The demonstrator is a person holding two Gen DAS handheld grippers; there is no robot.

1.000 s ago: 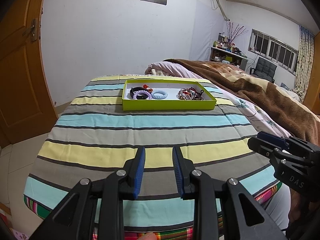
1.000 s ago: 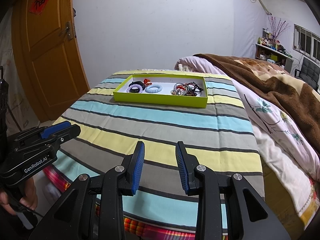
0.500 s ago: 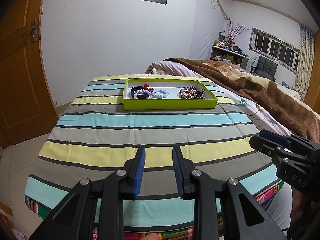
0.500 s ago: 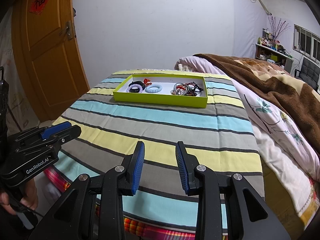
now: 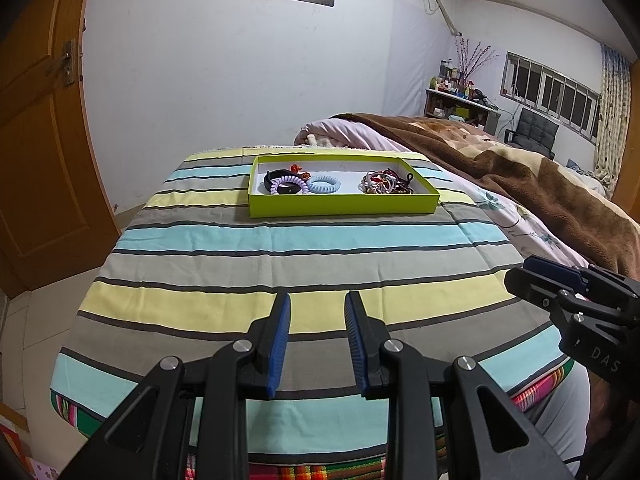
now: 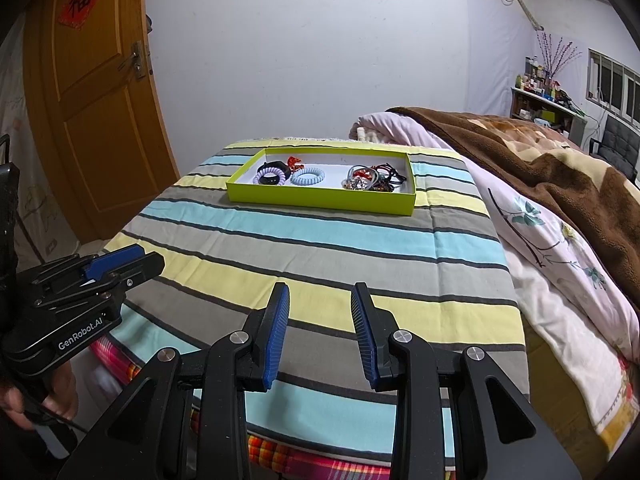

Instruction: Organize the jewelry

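Observation:
A lime-green tray [image 5: 344, 206] [image 6: 320, 200] sits at the far end of the striped cloth. Inside, at its left, lie a purple coil band over a black band [image 5: 285, 186] [image 6: 273, 174], a small red piece [image 5: 296, 168] and a light blue coil band [image 5: 325, 184] [image 6: 307, 177]. A tangled pile of bracelets and bands [image 5: 386, 183] [image 6: 372, 178] lies at its right. My left gripper [image 5: 317, 304] is open and empty over the near stripes. My right gripper [image 6: 320, 296] is open and empty, also well short of the tray.
A striped cloth [image 5: 280, 264] covers the table. A bed with a brown blanket [image 6: 560, 168] and floral sheet [image 6: 552, 248] adjoins on the right. A wooden door [image 6: 92, 100] stands at the left. The other gripper shows at each view's edge.
Both grippers stay open and almost still; the tray sits very slightly lower in the left view, and the right gripper's jaws look a little wider apart.

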